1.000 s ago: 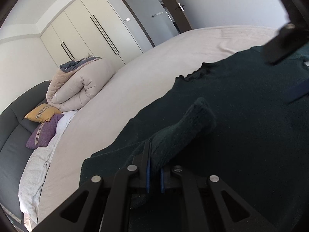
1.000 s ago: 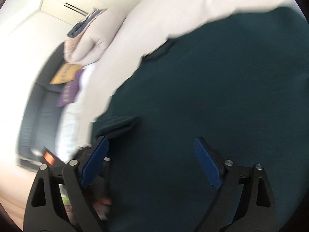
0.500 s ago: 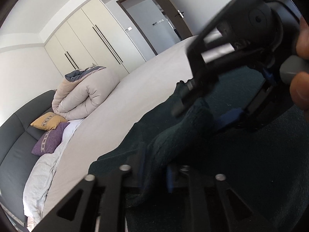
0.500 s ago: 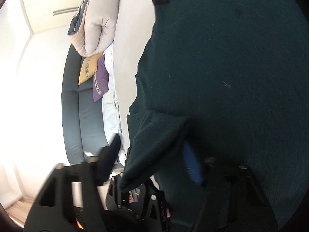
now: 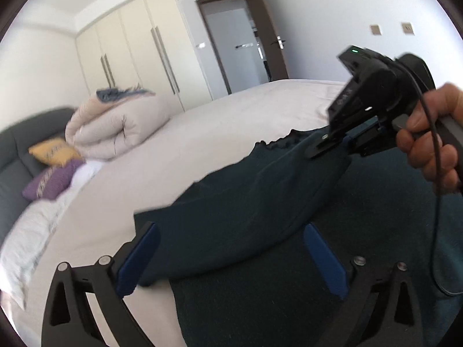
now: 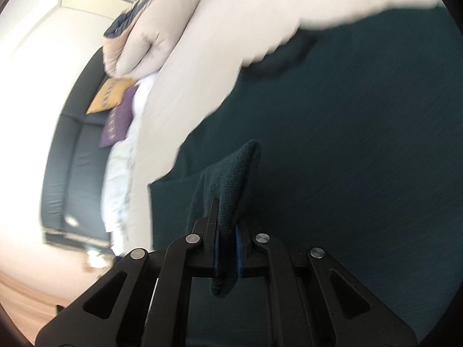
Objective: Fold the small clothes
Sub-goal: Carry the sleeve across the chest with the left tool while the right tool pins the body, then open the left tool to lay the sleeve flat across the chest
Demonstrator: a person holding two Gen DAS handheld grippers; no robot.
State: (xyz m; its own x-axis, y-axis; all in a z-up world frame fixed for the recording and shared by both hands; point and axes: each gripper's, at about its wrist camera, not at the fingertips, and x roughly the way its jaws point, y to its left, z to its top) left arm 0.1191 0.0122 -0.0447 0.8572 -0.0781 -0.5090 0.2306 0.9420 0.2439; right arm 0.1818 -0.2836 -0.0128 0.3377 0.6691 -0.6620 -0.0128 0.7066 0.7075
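Right gripper [image 6: 227, 248] pinched shut on a bunched fold of the dark green top [image 6: 361, 150], a ridge of knit rising from between the blue pads toward 12 o'clock. Left gripper [image 5: 231, 260] opening, jaws at full spread, blue pads [image 5: 139, 257] clear of cloth on both sides; nothing gripped, though the lifted flap passes between them. From the left wrist view, flap running from 6 o'clock up toward 2 o'clock, its far end caught in the right gripper [image 5: 332, 141], a hand [image 5: 431, 133] on that handle. Long axis of the flap along that 6-to-2 line. Rest of the top spread flat on the pale bed [image 5: 202, 144], frilled neckline toward 1 o'clock. Likely judgement: fold now carried by the right side alone, being nearer the free edge; next pull across the top's body.
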